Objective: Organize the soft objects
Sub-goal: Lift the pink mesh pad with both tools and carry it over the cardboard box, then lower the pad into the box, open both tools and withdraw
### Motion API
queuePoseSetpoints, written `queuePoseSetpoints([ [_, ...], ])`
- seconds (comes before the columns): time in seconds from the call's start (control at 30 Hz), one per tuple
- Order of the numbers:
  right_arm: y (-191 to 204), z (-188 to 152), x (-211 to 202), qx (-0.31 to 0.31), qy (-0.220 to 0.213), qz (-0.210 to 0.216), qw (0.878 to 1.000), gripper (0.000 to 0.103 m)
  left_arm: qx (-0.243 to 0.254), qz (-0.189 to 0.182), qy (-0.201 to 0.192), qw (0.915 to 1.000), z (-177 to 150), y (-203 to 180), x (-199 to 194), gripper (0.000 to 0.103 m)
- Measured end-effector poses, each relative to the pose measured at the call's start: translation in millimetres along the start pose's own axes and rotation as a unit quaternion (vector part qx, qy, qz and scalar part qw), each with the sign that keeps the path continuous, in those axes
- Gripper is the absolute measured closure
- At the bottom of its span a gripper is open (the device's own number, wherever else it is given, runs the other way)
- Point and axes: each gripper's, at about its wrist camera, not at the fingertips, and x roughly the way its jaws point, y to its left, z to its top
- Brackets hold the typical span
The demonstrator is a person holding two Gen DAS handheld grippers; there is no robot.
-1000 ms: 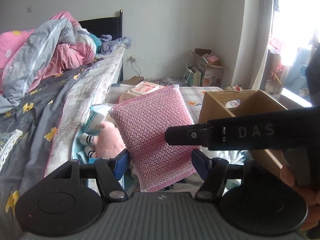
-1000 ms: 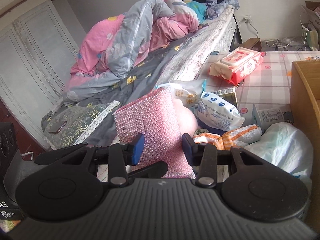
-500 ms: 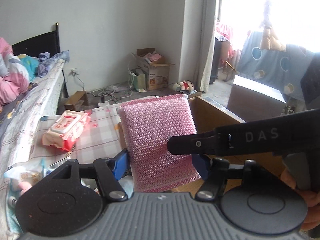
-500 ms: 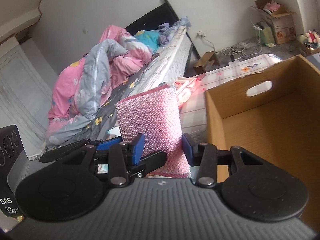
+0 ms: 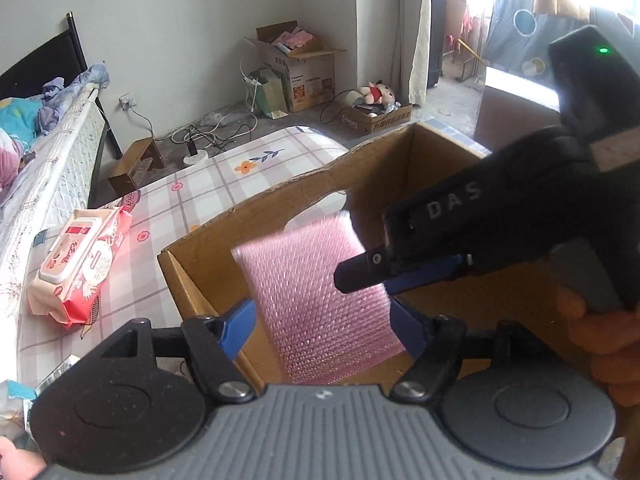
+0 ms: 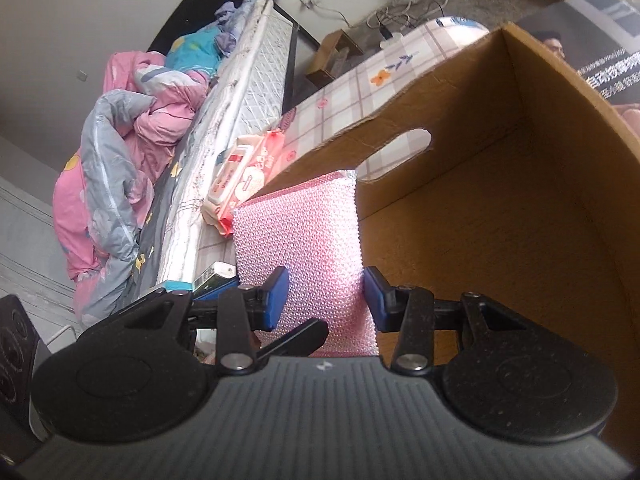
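A pink knitted sponge pad [image 5: 316, 300] hangs over the open cardboard box [image 5: 380, 172]. Both grippers hold it. My left gripper [image 5: 322, 316] has its blue pads at the pad's two sides. My right gripper [image 6: 325, 296] grips the same pink pad [image 6: 300, 236] at its lower part, and its black body [image 5: 460, 236] crosses the left wrist view from the right. In the right wrist view the pad sits at the box's left wall, with the box interior [image 6: 500, 220] bare to the right.
A red and white wet-wipes pack [image 5: 82, 264] lies on the checked cloth [image 5: 224, 180] left of the box. The bed with pink and grey bedding [image 6: 128, 140] runs along the left. Cardboard boxes and cables [image 5: 296, 72] sit on the floor by the wall.
Both grippers carried the pink pad from above the bedside clutter to the right, over the cardboard box, and tilted down toward its inside.
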Motion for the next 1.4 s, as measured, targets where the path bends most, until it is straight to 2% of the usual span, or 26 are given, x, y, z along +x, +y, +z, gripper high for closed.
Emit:
queuePoseSetpoints([
  [0.1, -23, 10, 47, 0.036, 0.04, -0.029, 0.998, 0.063, -0.003, 0.0, 0.001, 1.0, -4, 6, 0, 0.028],
  [0.2, -38, 4, 72, 0.048, 0.064, -0.048, 0.996, 0.063, -0.01, -0.007, -0.008, 0.9999, -8, 16, -11, 0.028],
  [0.43, -23, 0, 98, 0.031, 0.078, -0.055, 0.995, 0.064, -0.033, -0.017, -0.031, 0.9988, -14, 33, -37, 0.028],
  [0.5, -13, 2, 104, 0.009, 0.077, -0.064, 0.995, 0.064, -0.037, -0.016, -0.033, 0.9986, -17, 37, -40, 0.028],
  [0.6, 6, 1, 111, -0.068, 0.076, -0.088, 0.991, 0.064, -0.047, -0.021, -0.029, 0.9982, -23, 42, -46, 0.028],
  [0.73, 37, -9, 115, -0.202, 0.085, -0.109, 0.969, 0.066, -0.053, -0.029, -0.029, 0.9977, -30, 45, -52, 0.028],
  [0.83, 46, -10, 118, -0.237, 0.097, -0.104, 0.961, 0.068, -0.05, -0.025, -0.029, 0.998, -36, 44, -53, 0.028],
  [0.97, 51, -3, 129, -0.241, 0.101, -0.077, 0.962, 0.068, -0.055, -0.022, -0.024, 0.998, -41, 47, -53, 0.028],
  [1.1, 45, 0, 125, -0.223, 0.093, -0.076, 0.967, 0.066, -0.058, -0.012, -0.024, 0.998, -45, 50, -58, 0.026],
  [1.27, 24, -4, 94, -0.178, 0.056, -0.096, 0.978, 0.06, -0.061, -0.002, -0.038, 0.9974, -51, 53, -77, 0.023],
  [1.4, 30, -13, 50, -0.145, 0.012, -0.075, 0.986, 0.058, -0.065, 0.014, -0.051, 0.9965, -61, 55, -103, 0.021],
])
